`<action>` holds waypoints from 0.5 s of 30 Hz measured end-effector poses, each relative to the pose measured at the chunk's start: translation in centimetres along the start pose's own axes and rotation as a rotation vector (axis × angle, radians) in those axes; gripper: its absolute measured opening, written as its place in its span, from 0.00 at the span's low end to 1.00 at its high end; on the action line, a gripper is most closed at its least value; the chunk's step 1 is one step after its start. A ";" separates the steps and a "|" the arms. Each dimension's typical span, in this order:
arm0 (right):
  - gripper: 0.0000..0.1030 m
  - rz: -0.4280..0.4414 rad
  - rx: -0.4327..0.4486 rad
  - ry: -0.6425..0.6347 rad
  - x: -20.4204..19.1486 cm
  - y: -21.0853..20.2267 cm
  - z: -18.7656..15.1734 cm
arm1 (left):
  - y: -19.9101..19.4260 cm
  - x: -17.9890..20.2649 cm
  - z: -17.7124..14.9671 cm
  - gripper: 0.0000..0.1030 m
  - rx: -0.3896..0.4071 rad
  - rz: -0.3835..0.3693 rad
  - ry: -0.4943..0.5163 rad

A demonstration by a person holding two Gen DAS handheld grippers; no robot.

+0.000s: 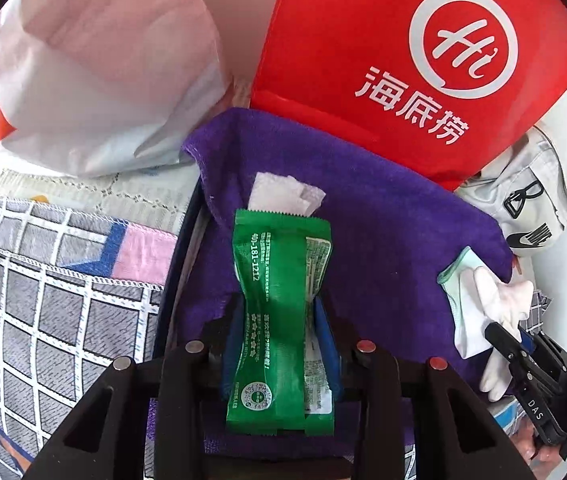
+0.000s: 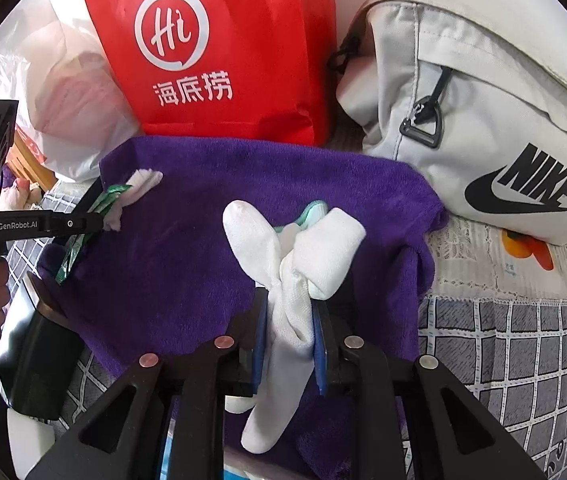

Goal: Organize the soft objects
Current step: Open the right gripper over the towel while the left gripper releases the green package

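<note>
The left gripper [image 1: 279,332] is clamping a green tissue packet [image 1: 279,312] at its waist, its long axis running along the fingers above the purple towel [image 1: 383,240]. To its right, the right gripper [image 2: 289,332] is pinching a white sock [image 2: 295,280] above the same towel, both loads hanging directly over it.

- You are in a home, most likely a bedroom: the things lie on a bed under a grey checked blanket [image 1: 43,300] with white stitching and a lace-edged sheet [image 2: 483,272].
- At 12 o'clock stands a red restaurant carrier bag [image 1: 383,60]; at 10 o'clock, a white plastic shopping bag [image 1: 95,80].
- At 2 o'clock a pale grey sports backpack [image 2: 463,100] leans against the wall.
- A purple towel [image 2: 203,240] lies spread in the middle.
</note>
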State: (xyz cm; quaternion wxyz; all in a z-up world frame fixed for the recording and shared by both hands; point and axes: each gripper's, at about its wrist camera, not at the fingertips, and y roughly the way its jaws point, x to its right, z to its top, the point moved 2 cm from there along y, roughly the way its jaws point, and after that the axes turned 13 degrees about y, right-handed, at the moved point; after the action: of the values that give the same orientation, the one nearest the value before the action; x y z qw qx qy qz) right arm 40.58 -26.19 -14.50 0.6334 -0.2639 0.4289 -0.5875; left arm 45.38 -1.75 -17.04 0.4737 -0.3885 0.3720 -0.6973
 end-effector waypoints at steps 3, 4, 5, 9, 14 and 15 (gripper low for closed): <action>0.45 0.013 0.006 0.008 0.1 0.0 0.0 | 0.6 0.1 -0.1 0.34 -0.022 -0.009 -0.002; 0.53 0.015 0.008 0.009 0.2 -0.1 0.0 | 0.8 0.2 -0.1 0.34 -0.031 -0.011 -0.001; 0.54 0.017 0.016 0.004 0.2 -0.3 0.0 | 1.0 0.3 -0.1 0.35 -0.040 -0.013 0.001; 0.60 -0.011 0.048 -0.035 0.1 -1.3 -0.2 | 1.1 1.2 0.0 0.46 -0.053 -0.033 0.013; 0.63 0.001 0.083 0.012 0.4 -2.8 0.2 | -1.2 1.4 -0.2 0.50 0.007 -0.018 0.017; 0.63 0.001 0.088 0.021 0.6 -3.1 0.2 | -1.7 1.6 -0.4 0.50 0.019 -0.015 0.013</action>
State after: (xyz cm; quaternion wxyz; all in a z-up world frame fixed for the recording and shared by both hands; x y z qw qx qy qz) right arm 39.10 -27.30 -11.90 0.6404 -0.2294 0.4093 -0.6080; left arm 43.98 -2.74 -15.45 0.4698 -0.3823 0.3654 -0.7069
